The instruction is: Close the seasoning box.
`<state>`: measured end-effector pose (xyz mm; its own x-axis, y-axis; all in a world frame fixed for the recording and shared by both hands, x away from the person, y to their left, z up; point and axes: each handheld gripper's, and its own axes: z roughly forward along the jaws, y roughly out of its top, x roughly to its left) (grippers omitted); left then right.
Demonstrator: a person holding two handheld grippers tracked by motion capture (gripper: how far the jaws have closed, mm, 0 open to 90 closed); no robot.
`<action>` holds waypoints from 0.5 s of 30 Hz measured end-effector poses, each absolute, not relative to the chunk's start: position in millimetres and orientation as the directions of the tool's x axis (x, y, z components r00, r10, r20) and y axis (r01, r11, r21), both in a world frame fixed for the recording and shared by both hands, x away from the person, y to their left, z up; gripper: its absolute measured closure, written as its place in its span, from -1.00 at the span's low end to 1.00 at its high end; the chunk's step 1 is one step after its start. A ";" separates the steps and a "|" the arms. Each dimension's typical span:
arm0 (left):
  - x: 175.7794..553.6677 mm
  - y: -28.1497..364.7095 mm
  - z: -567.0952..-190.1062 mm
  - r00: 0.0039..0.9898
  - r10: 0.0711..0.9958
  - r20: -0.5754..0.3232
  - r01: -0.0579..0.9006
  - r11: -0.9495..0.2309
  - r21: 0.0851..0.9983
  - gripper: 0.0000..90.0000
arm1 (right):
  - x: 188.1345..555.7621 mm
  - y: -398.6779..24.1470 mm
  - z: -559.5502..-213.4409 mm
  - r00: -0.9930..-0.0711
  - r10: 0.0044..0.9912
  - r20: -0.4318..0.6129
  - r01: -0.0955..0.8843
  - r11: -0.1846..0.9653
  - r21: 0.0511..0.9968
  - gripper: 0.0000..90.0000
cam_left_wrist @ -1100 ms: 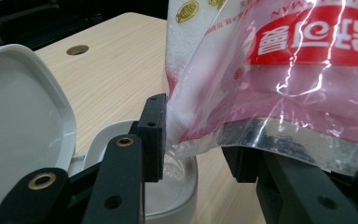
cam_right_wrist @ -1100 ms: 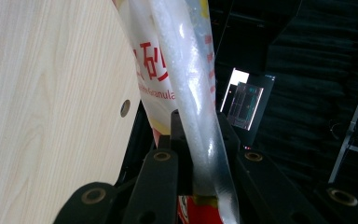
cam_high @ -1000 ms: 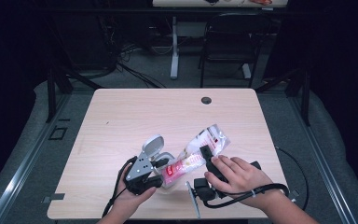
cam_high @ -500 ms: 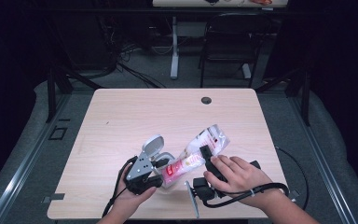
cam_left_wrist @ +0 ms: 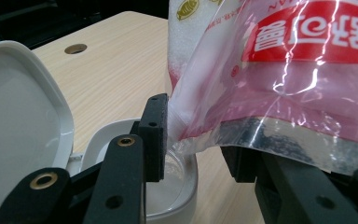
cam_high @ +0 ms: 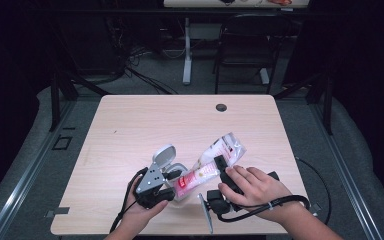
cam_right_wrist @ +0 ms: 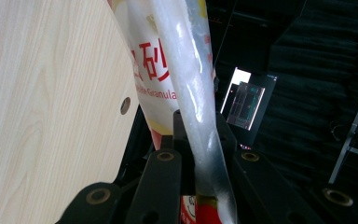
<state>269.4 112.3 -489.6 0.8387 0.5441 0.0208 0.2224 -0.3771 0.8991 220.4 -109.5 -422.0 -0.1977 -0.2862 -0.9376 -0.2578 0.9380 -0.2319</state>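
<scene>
The white container is sitting open at the near left of the table, lid up, and the bag of sugar is tilting over it, so the pour is looking set up but hardly begun. The left gripper is clamping the bag's lower corner just above the container's rim. The right gripper, whose jaws have just been closing, is pinching the bag's thin edge tight.

the plastic bag carries red chinese characters, one reading "砂", with part of the english word "granula" printed beneath; its red label shows white characters upside down.
</scene>
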 end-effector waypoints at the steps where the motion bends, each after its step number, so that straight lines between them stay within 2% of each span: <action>1: 269.5 112.3 -489.7 0.839 0.543 0.020 0.222 -0.376 0.900 0.43 | 220.4 -109.5 -421.9 -0.199 -0.286 -0.937 -0.257 0.938 -0.232 0.89; 15: 269.3 112.8 -489.6 0.838 0.545 0.019 0.220 -0.371 0.902 0.44 | 220.7 -108.5 -420.7 -0.195 -0.288 -0.938 -0.260 0.937 -0.234 0.90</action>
<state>269.3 112.8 -489.6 0.8384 0.5446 0.0194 0.2205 -0.3715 0.9019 220.7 -108.5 -420.7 -0.1946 -0.2879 -0.9377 -0.2597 0.9370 -0.2337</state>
